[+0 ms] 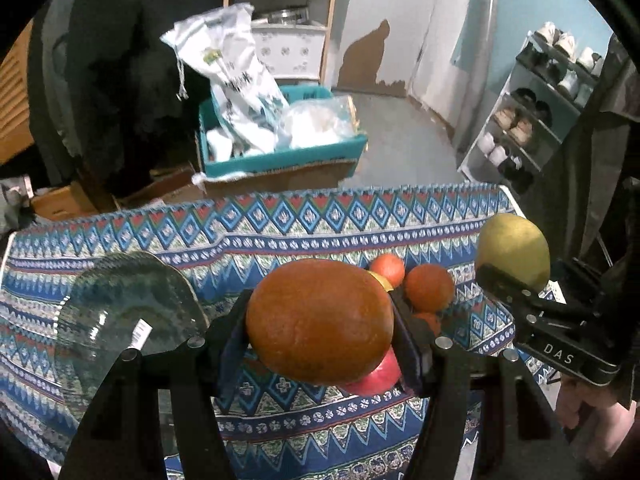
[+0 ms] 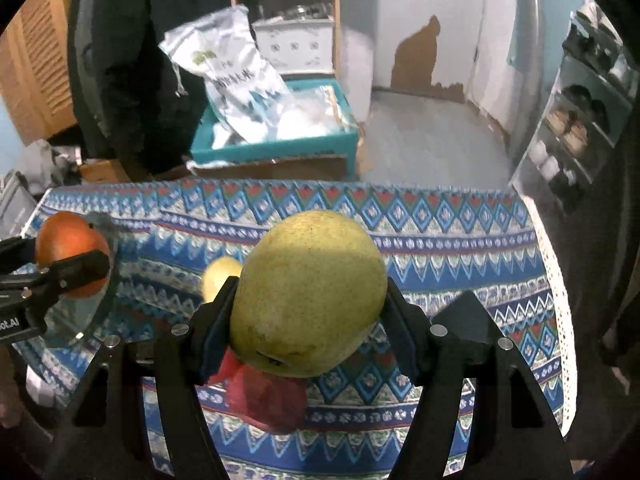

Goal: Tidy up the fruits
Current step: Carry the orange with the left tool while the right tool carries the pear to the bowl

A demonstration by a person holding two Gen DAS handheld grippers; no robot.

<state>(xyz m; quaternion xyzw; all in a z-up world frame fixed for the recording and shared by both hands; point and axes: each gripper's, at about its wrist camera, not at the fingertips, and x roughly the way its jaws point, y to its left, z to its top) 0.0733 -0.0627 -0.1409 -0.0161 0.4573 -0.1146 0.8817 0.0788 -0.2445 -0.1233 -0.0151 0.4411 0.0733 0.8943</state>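
Fruits are split between my two grippers and the patterned tablecloth (image 1: 280, 236), which I take as my reference. My left gripper (image 1: 320, 324) has its jaws pressed against both sides of a large orange (image 1: 318, 320), holding it above the cloth. My right gripper (image 2: 308, 312) has its jaws closed the same way on a yellow-green pear (image 2: 308, 292), also lifted clear of the cloth.

From the left wrist view I see the right gripper off to the right with its pear (image 1: 514, 250) raised over the cloth's right side. From the right wrist view the left gripper shows at the left edge, its orange (image 2: 70, 250) over the cloth's left side.

On the cloth, behind and to the right of the held orange, lie small oranges (image 1: 428, 286) close together. A red apple (image 1: 378, 376) shows on the cloth just under the held orange; in the right wrist view a red fruit (image 2: 266, 400) lies below the pear, and a yellow fruit (image 2: 220, 276) sits on the cloth just left of it.

A clear glass plate (image 1: 128, 300) rests on the left part of the cloth. Beyond the cloth's far edge, on the floor, stands a teal crate (image 1: 280, 156) with white bags in it. A shoe rack (image 1: 532, 108) stands beyond the cloth's far right corner.
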